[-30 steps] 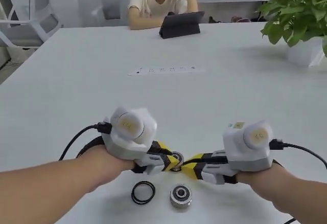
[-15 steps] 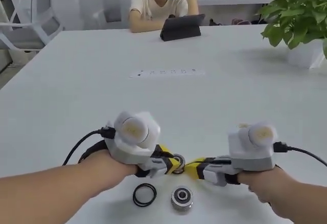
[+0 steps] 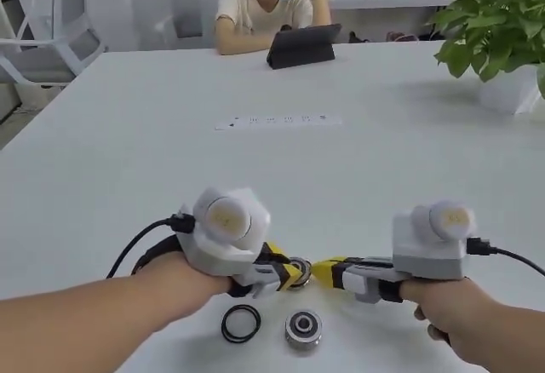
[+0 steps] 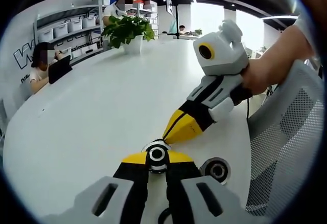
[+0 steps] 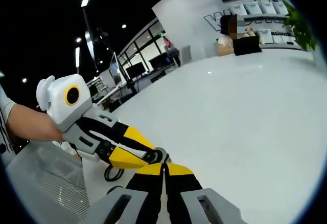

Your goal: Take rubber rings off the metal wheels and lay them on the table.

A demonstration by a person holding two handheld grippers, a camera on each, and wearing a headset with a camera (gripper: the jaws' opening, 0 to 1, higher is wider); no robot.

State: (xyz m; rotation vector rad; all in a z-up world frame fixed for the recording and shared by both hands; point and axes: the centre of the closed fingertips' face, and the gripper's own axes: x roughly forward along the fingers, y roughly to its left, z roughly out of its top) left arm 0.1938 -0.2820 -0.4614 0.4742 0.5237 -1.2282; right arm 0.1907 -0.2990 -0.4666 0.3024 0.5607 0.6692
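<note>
Centrally, a metal wheel [image 3: 298, 271] sits clamped in the left gripper [image 3: 294, 273] at the near side of the white table [image 3: 341, 160].
Left jaws grip the metal wheel by its sides; the right gripper [image 3: 319, 271] has its jaws pressed together, tip just beside it. Nearer the person, a loose black rubber ring [image 3: 241, 323] lies on the table, with a second wheel [image 3: 303, 327] to its right.

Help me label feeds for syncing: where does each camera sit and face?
Head view: headset, facing down over the table; forearms, left gripper and right gripper show.
Left gripper view: on the left gripper, facing along jaws shut on a wheel toward the right gripper; right hand shows.
Right gripper view: on the right gripper, facing the left gripper; left hand shows.
Shared: all three show that wheel.
</note>
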